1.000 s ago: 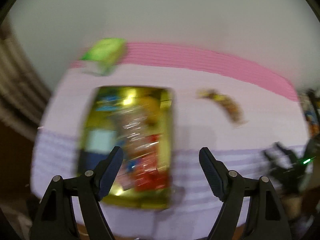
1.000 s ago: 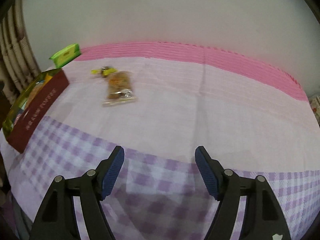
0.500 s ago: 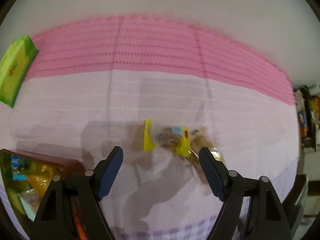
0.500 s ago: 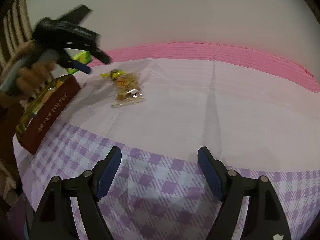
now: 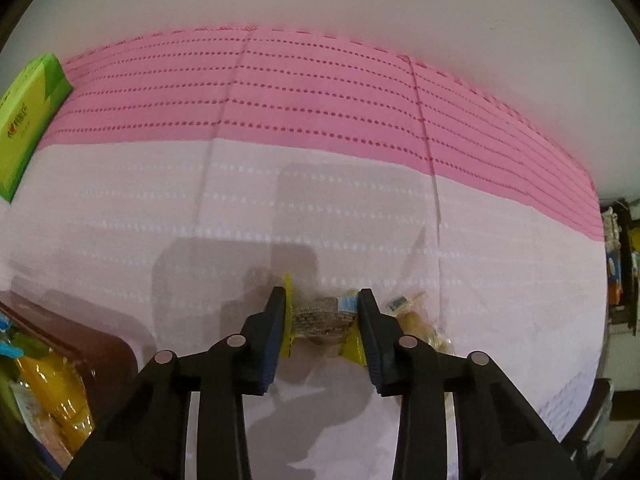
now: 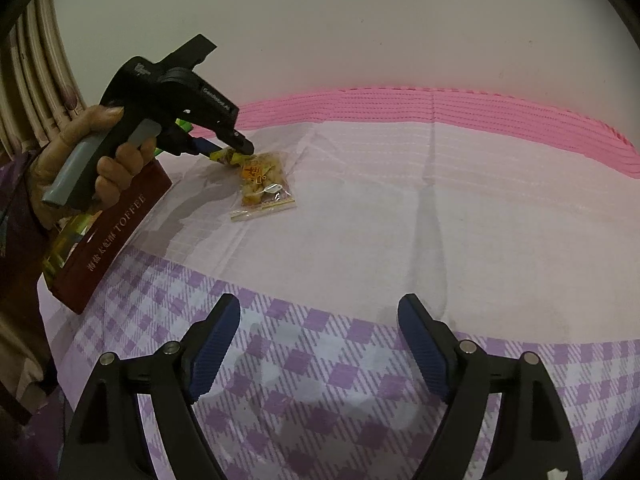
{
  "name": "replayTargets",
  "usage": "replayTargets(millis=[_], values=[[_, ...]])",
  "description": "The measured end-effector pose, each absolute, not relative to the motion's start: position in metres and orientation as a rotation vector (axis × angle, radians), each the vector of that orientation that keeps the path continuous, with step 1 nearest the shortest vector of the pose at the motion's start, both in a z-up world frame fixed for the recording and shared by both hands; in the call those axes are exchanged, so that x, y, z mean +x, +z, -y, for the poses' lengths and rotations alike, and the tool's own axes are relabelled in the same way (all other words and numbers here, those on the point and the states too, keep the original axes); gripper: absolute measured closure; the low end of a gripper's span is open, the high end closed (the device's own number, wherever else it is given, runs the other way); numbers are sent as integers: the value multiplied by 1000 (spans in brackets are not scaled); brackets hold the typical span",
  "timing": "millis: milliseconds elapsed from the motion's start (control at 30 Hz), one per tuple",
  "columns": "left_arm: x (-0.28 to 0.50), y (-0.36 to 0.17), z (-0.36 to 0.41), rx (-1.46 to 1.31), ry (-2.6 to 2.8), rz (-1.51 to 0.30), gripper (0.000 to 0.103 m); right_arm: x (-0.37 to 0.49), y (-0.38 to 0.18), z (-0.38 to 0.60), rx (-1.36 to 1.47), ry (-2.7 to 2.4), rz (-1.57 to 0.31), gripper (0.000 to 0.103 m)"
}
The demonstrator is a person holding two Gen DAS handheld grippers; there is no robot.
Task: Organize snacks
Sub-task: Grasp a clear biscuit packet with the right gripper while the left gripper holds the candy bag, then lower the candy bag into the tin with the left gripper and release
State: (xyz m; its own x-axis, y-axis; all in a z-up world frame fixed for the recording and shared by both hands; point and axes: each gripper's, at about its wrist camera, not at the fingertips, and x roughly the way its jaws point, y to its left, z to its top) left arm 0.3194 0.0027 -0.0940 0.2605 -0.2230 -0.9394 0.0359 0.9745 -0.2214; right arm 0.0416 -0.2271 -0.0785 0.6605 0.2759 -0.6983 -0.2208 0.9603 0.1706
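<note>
My left gripper point(image 5: 322, 304) is shut on a small yellow-ended snack bar point(image 5: 322, 316), which still rests on the cloth. It also shows in the right wrist view point(image 6: 228, 155), at the nose of the left gripper point(image 6: 236, 150). A clear bag of orange snacks point(image 6: 262, 182) lies just right of the bar, partly hidden behind my right finger in the left wrist view point(image 5: 420, 320). The dark red toffee box point(image 6: 108, 228), holding several snacks, stands at the left point(image 5: 60, 360). My right gripper point(image 6: 320, 332) is open and empty above the checked cloth.
A green box point(image 5: 28, 120) lies at the far left on the pink band of the tablecloth point(image 5: 320, 100). A white wall stands behind the table. Cluttered shelves point(image 5: 620, 264) show past the table's right edge.
My left gripper swung from over the toffee box to the snack bar, dropped onto it and closed around it. My right gripper has stayed open in about the same place.
</note>
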Motion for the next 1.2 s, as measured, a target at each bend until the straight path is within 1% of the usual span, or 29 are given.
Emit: replayTargets(millis=[67, 167, 267, 500, 733, 900, 933, 967, 1000, 1033, 1067, 1100, 1200], values=[[306, -91, -10, -208, -180, -1300, 67, 41, -78, 228, 75, 276, -798, 23], [272, -74, -16, -197, -193, -1256, 67, 39, -75, 230, 84, 267, -779, 23], [242, -56, -25, -225, -221, -1237, 67, 44, -73, 222, 33, 301, -788, 23], [194, -22, -48, -267, -234, -1186, 67, 92, -54, 183, -78, 402, -753, 22], [158, -2, -77, -312, -210, -1147, 67, 148, -64, 148, -161, 436, -811, 22], [134, 12, -106, -341, -173, -1115, 67, 178, -76, 136, -167, 423, -870, 23], [131, 13, -110, -349, -167, -1110, 67, 181, -78, 134, -160, 428, -879, 26], [127, 14, -115, -355, -160, -1105, 67, 184, -79, 133, -161, 423, -886, 31], [122, 16, -122, -363, -147, -1098, 67, 186, -82, 131, -175, 409, -900, 32], [116, 17, -128, -367, -137, -1092, 67, 188, -82, 128, -186, 402, -897, 38], [113, 18, -133, -370, -127, -1087, 67, 189, -82, 125, -191, 403, -901, 55], [111, 18, -137, -370, -119, -1084, 67, 189, -80, 123, -196, 398, -906, 64], [101, 18, -156, -378, -87, -1067, 67, 184, -75, 119, -172, 406, -912, 66]])
